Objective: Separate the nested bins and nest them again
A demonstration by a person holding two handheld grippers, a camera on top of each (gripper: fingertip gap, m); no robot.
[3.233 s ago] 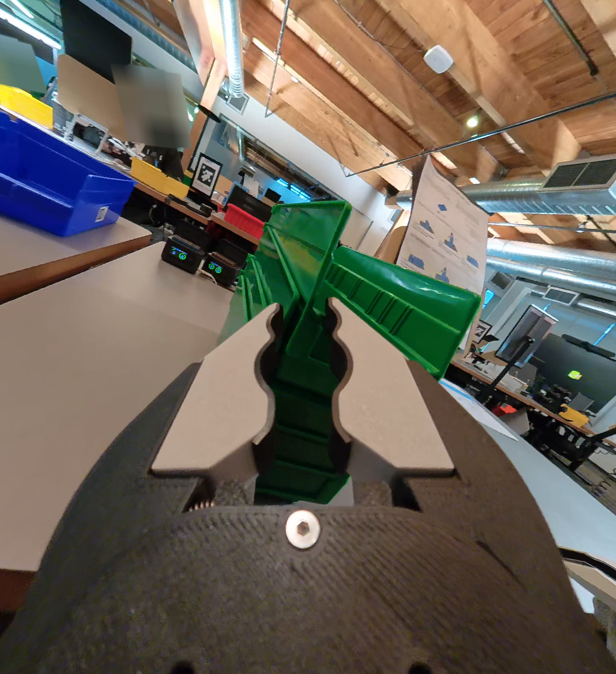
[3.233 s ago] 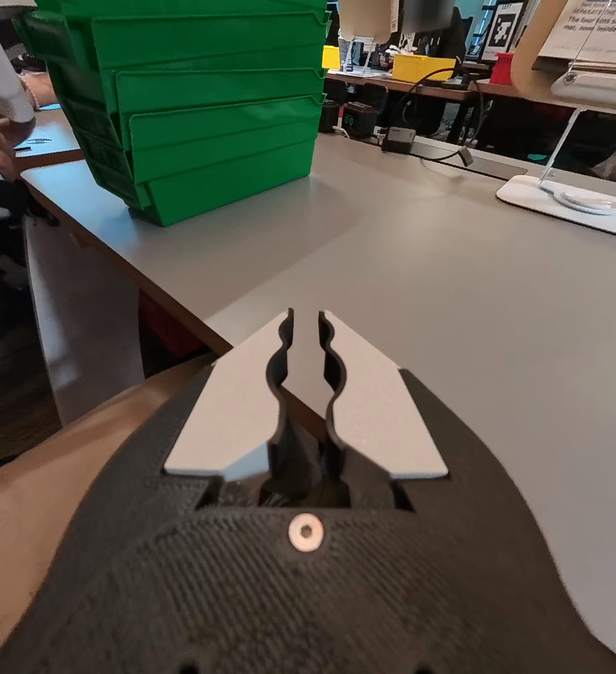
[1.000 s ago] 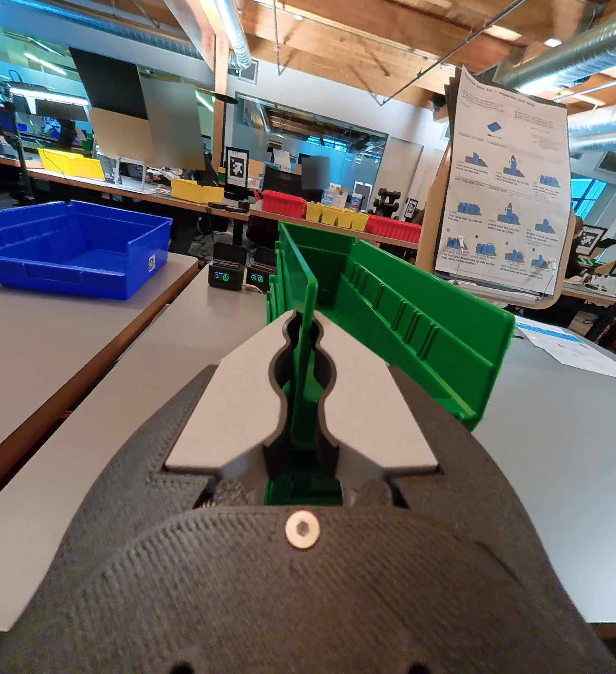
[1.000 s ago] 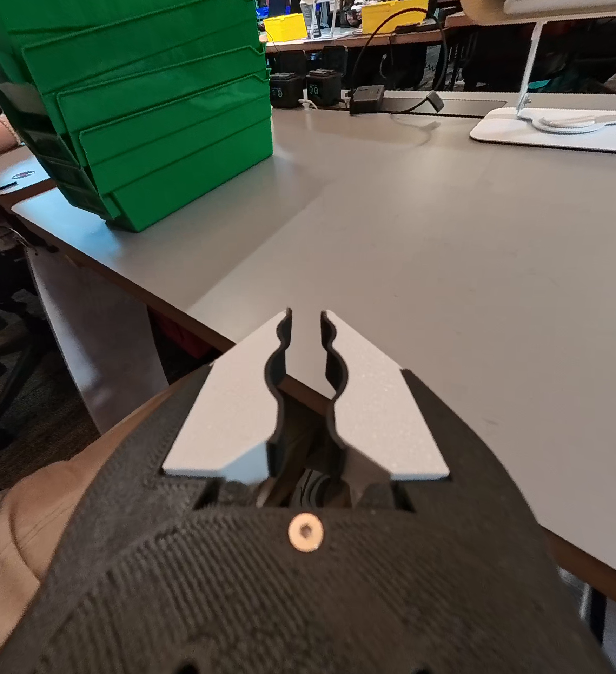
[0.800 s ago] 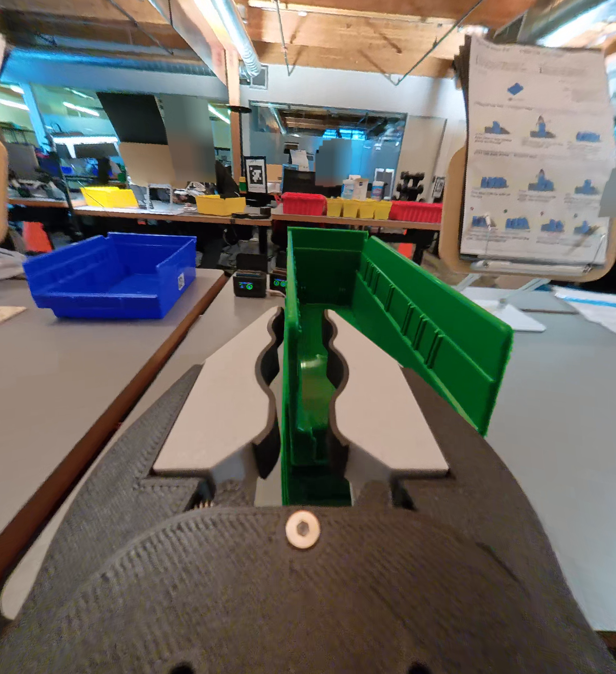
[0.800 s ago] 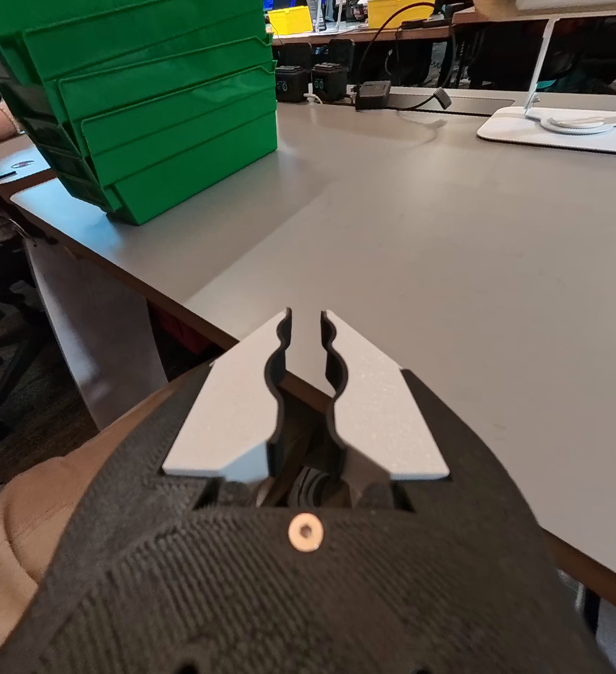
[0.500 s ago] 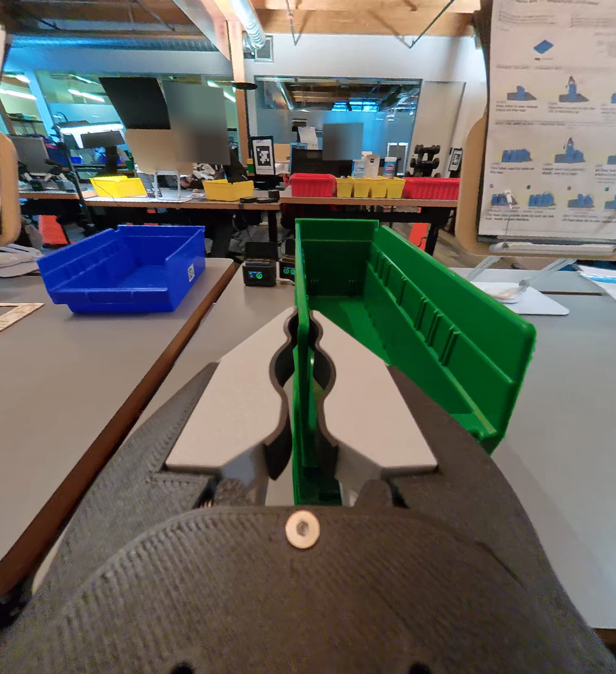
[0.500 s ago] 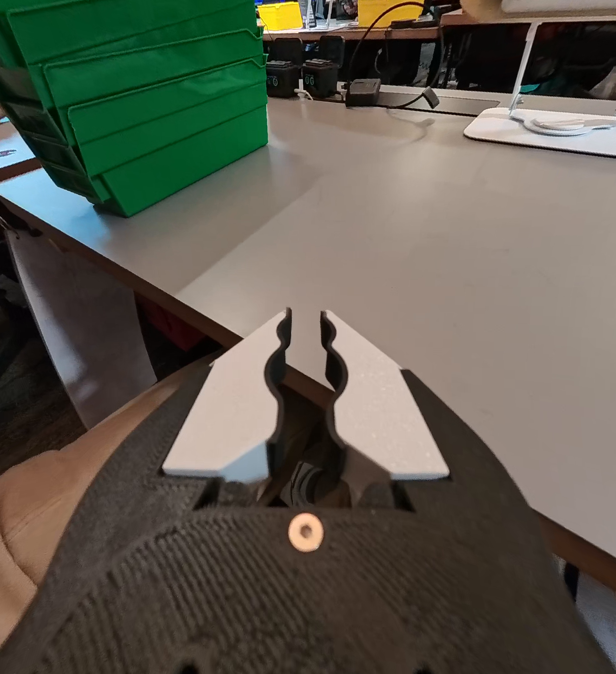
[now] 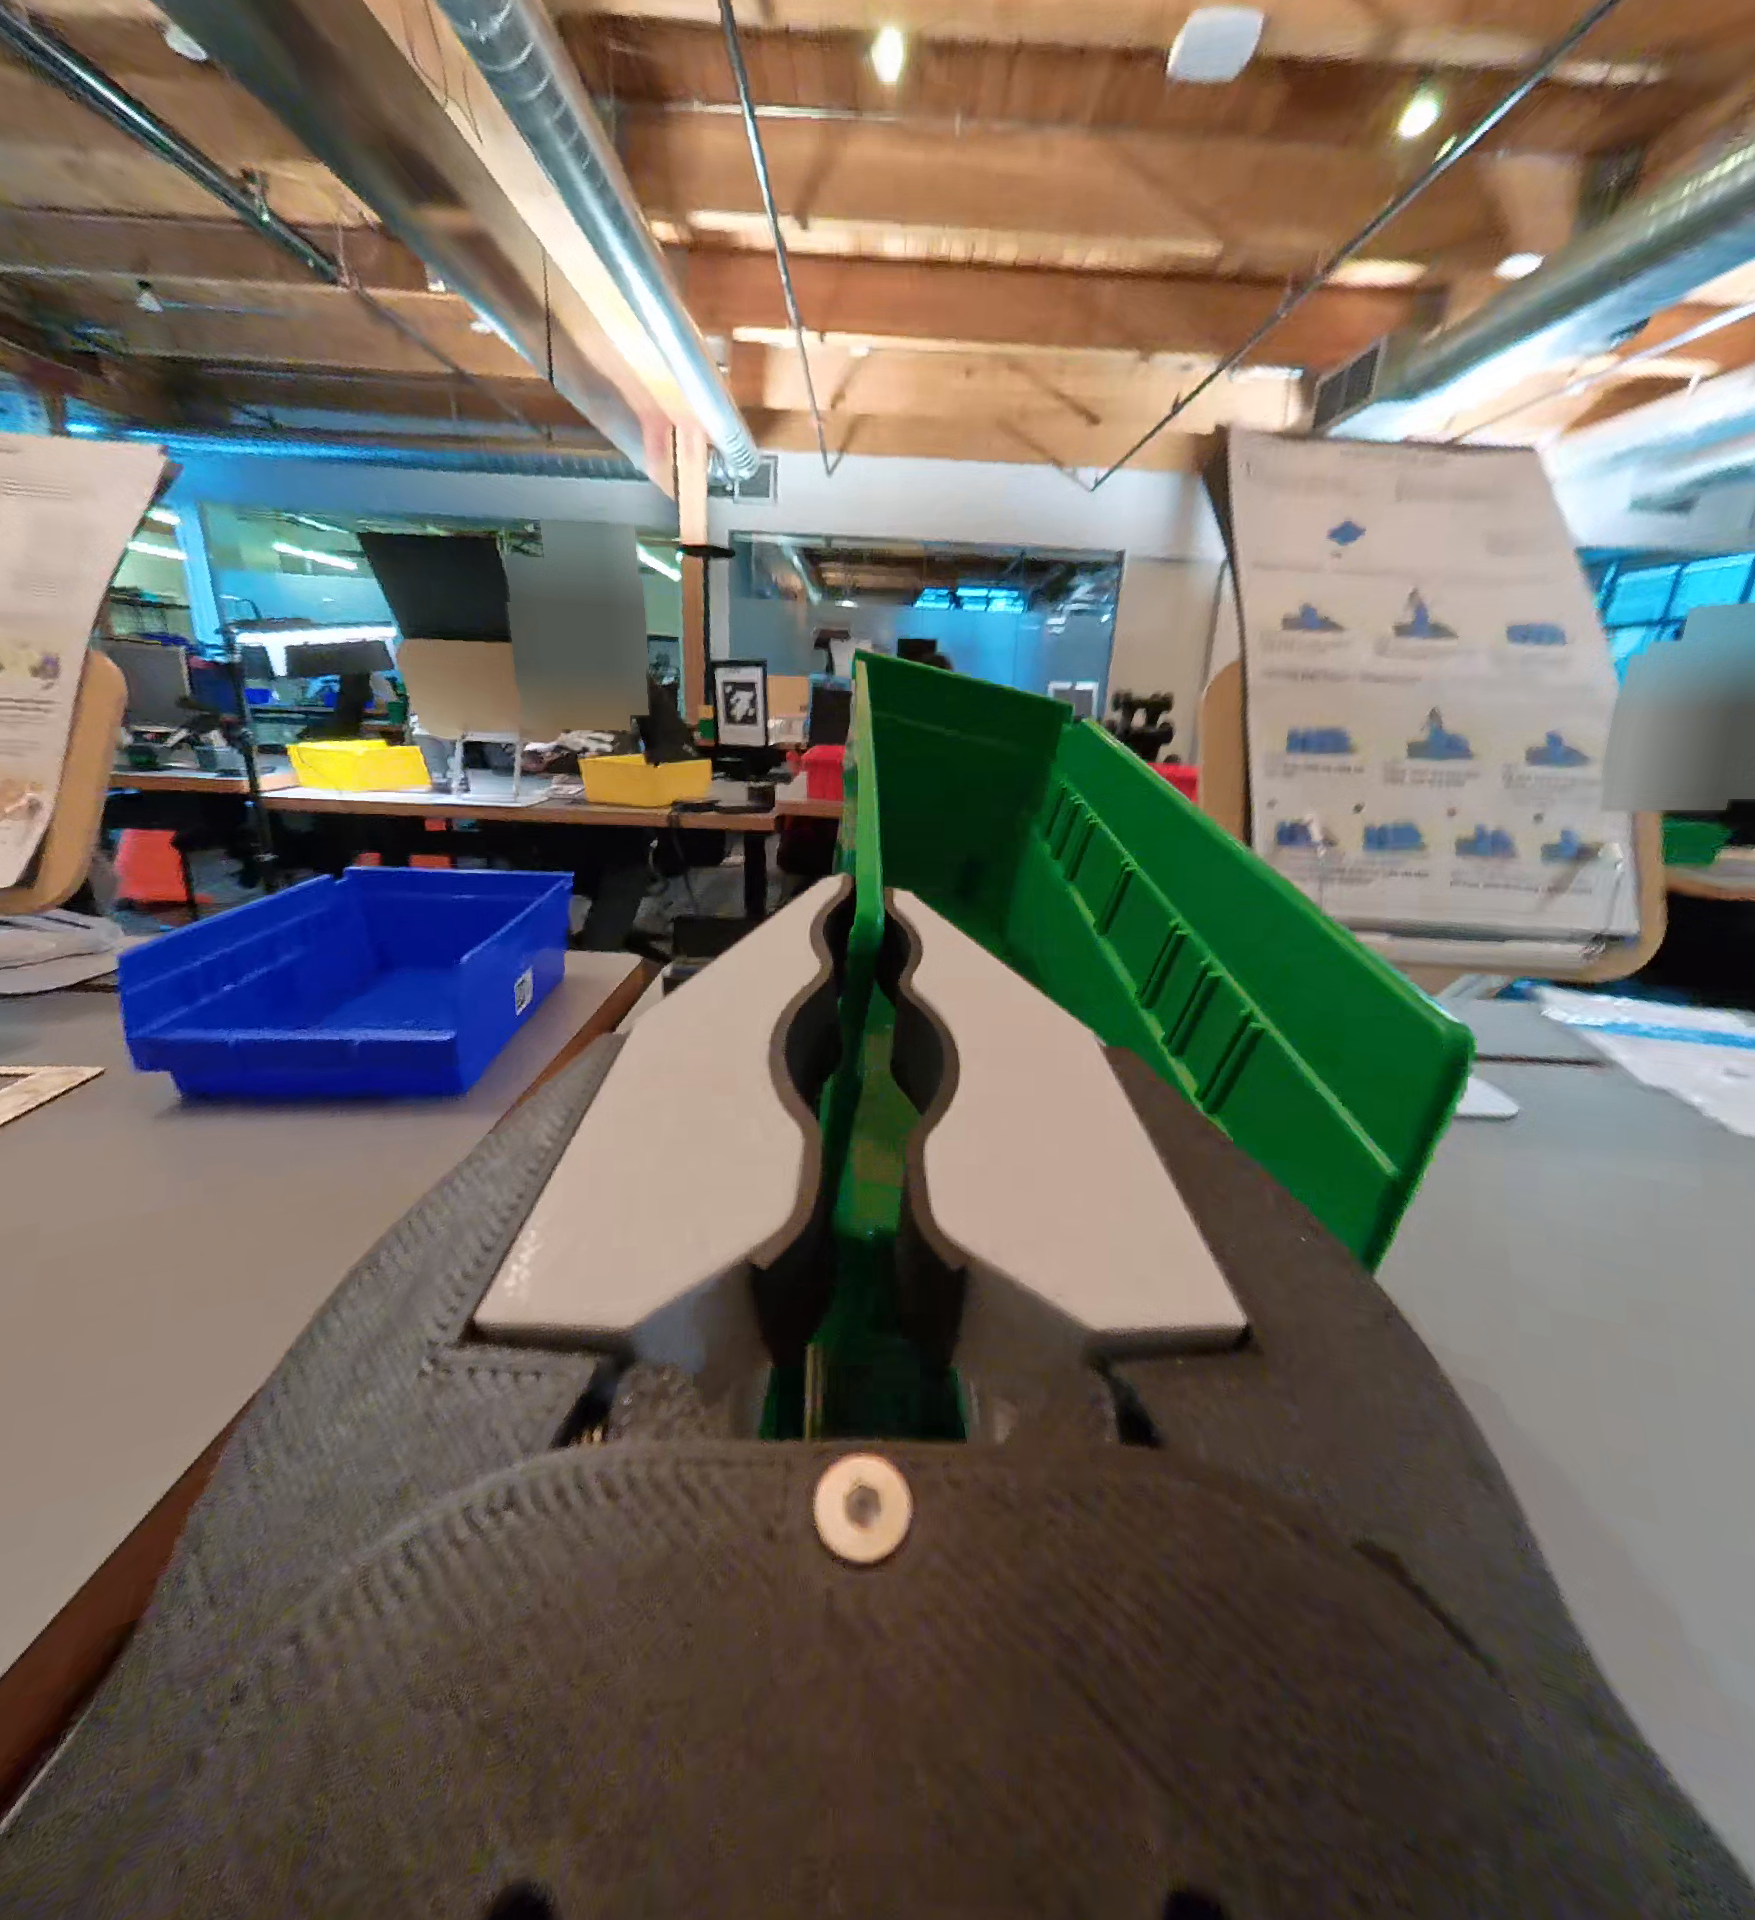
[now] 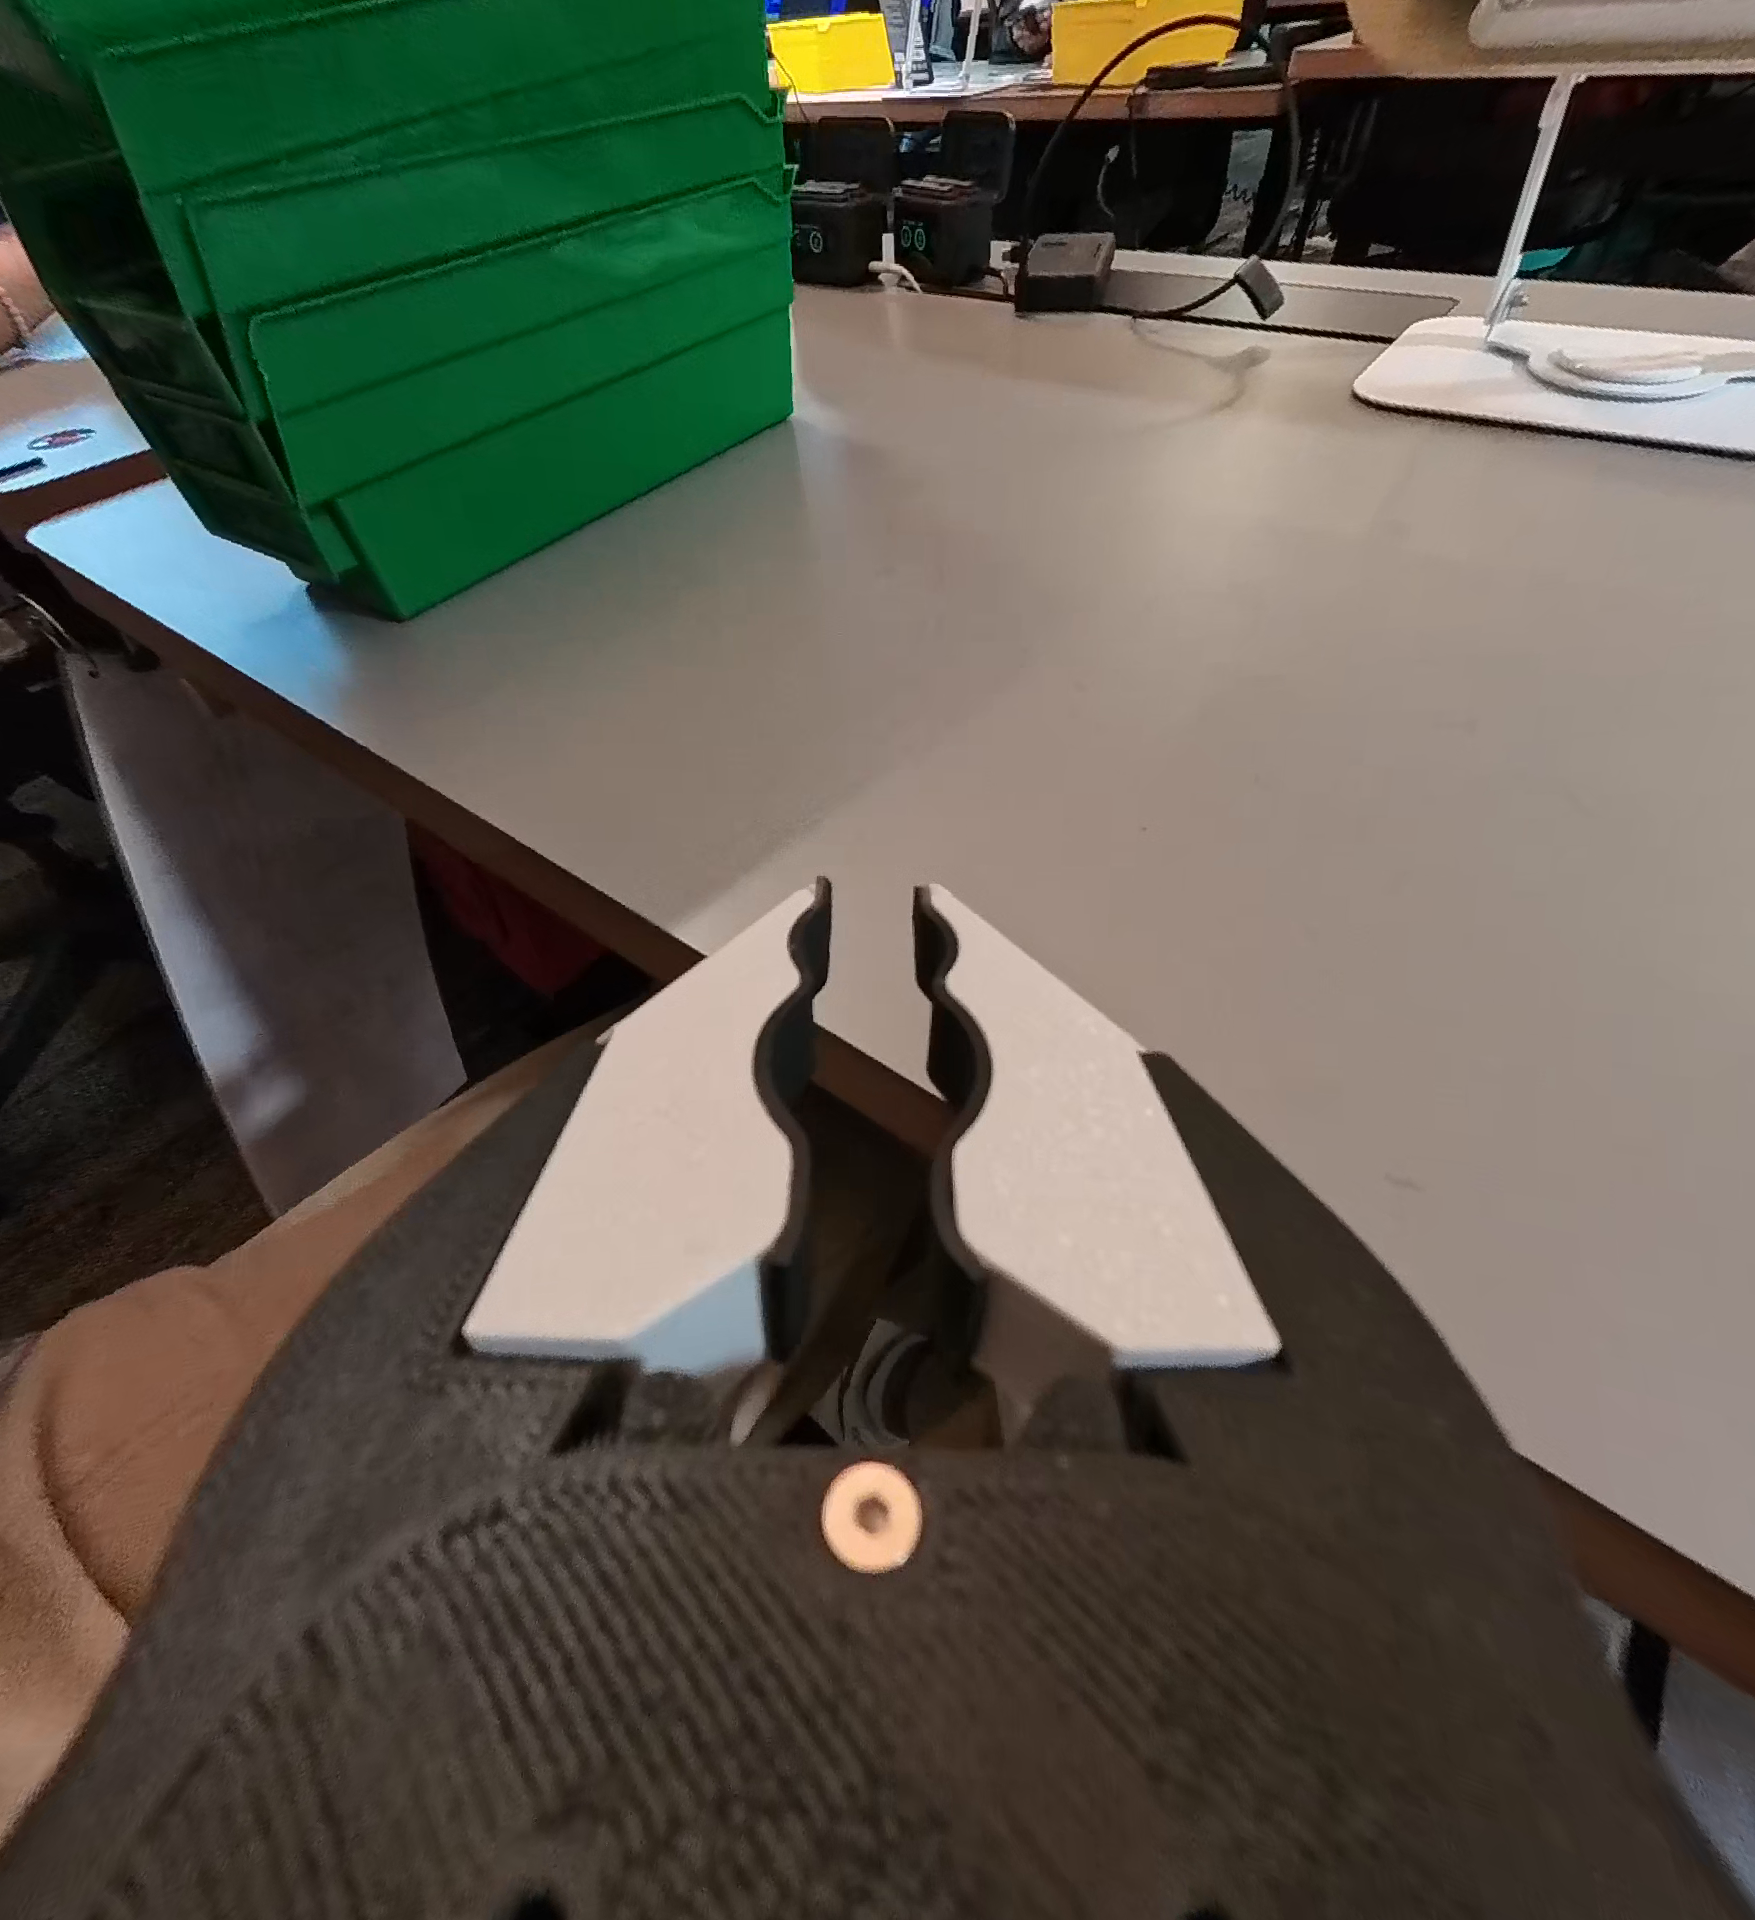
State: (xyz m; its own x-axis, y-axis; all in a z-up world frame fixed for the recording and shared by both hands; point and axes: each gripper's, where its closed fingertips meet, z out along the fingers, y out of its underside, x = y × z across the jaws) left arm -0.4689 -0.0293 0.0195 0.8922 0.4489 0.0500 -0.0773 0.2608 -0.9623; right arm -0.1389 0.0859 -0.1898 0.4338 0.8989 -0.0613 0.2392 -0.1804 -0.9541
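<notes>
Across the grey table (image 10: 1216, 675), near its left front corner: stack of nested green bins (image 10: 457, 281), several rims stepped one above another, lowest bin resting on the table top, long sides running away toward the far edge. Rest of the table top bare up to the far edge, where a white stand base (image 10: 1600, 400), a small black adapter with cable (image 10: 1065, 272) and two black boxes with small lit displays (image 10: 894, 223) sit close together.

Above the same grey table, in the left wrist view: single green bin (image 9: 1164, 935), lifted clear of the surface and tilted, open side facing right, ribbed inner wall visible, one side wall pinched edge-on between the fingers of the left gripper (image 9: 865, 914); fingers closed tight on that wall, no visible gap beside the plastic.

On the neighbouring table to the left: blue bin (image 9: 353, 982), upright, near that table's right edge. Behind, at the right: paper instruction sheet (image 9: 1424, 707) on a board, standing upright.

At the near edge of the grey table, over its brown rim: right gripper (image 10: 873, 904), fingers a narrow slit apart, nothing between them, well apart from the green stack.
</notes>
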